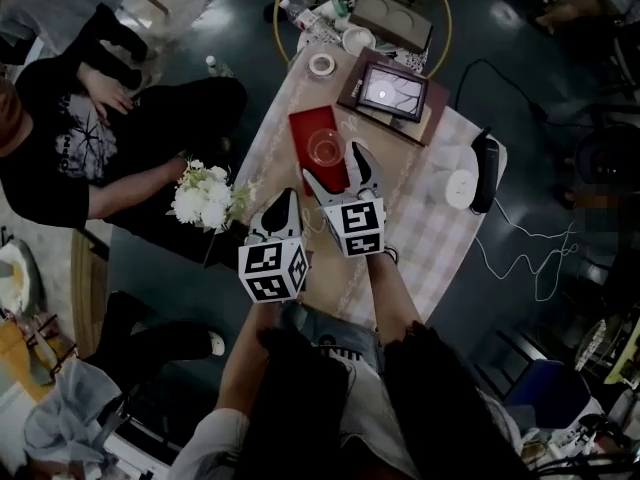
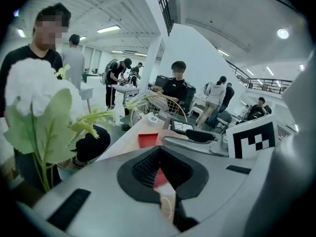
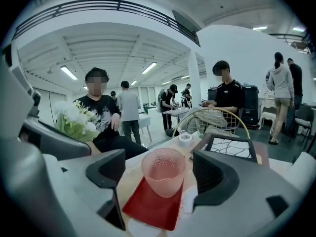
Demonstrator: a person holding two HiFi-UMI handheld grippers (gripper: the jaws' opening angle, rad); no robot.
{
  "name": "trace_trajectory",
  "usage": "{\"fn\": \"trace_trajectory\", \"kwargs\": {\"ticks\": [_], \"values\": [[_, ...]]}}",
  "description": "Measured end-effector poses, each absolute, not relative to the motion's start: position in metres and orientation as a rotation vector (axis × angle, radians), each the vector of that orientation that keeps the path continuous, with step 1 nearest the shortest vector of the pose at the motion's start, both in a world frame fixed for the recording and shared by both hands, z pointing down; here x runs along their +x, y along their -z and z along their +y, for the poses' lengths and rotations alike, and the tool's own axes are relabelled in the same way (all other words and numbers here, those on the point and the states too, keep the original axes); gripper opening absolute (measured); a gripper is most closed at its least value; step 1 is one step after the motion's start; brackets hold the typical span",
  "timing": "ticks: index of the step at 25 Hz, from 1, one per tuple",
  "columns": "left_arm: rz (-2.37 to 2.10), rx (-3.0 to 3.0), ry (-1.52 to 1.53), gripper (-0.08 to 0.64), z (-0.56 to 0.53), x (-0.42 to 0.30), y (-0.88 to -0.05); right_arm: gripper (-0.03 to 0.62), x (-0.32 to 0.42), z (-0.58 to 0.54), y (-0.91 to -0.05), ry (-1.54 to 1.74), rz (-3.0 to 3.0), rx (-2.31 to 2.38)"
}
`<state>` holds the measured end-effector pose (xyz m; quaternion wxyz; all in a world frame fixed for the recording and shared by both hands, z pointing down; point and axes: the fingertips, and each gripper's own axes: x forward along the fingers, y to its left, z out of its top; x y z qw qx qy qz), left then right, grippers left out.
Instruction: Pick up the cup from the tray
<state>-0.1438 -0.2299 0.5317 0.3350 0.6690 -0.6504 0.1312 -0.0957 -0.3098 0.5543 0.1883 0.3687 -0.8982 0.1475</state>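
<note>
A clear pinkish cup point(image 1: 325, 148) stands upright on a red tray point(image 1: 307, 125) in the middle of the checked table. My right gripper point(image 1: 335, 166) is open, its two fingers reaching either side of the cup's near edge without closing on it. The right gripper view has the cup point(image 3: 164, 171) on the tray point(image 3: 150, 209) just ahead, between the dark pads point(image 3: 213, 174) of the right gripper point(image 3: 160, 168). My left gripper point(image 1: 287, 200) hangs shut and empty at the table's near left edge. In its own view the left gripper point(image 2: 160, 171) frames a sliver of the red tray point(image 2: 147, 140).
White flowers point(image 1: 205, 200) stand by the table's left edge, close to the left gripper. Beyond the tray lie a framed panel point(image 1: 392, 90), a tape roll point(image 1: 322, 64) and a wire basket point(image 1: 360, 8). A white round device point(image 1: 460, 188) sits right. A person point(image 1: 70, 138) sits at left.
</note>
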Motion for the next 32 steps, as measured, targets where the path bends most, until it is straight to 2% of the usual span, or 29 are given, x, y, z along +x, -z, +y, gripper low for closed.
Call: {"fn": "trace_trajectory", "kwargs": {"ticks": [19, 32], "values": [[-1.714, 1.643, -0.330, 0.009, -0.244, -0.152, -0.564, 0.405, -0.119, -0.336, -0.610, -0.359, -2.438, 0.986], [-1.700, 1.703, -0.333, 0.009, -0.255, -0.141, -0.550, 0.402, -0.090, -0.337, -0.576, -0.364, -2.450, 1.045]]}}
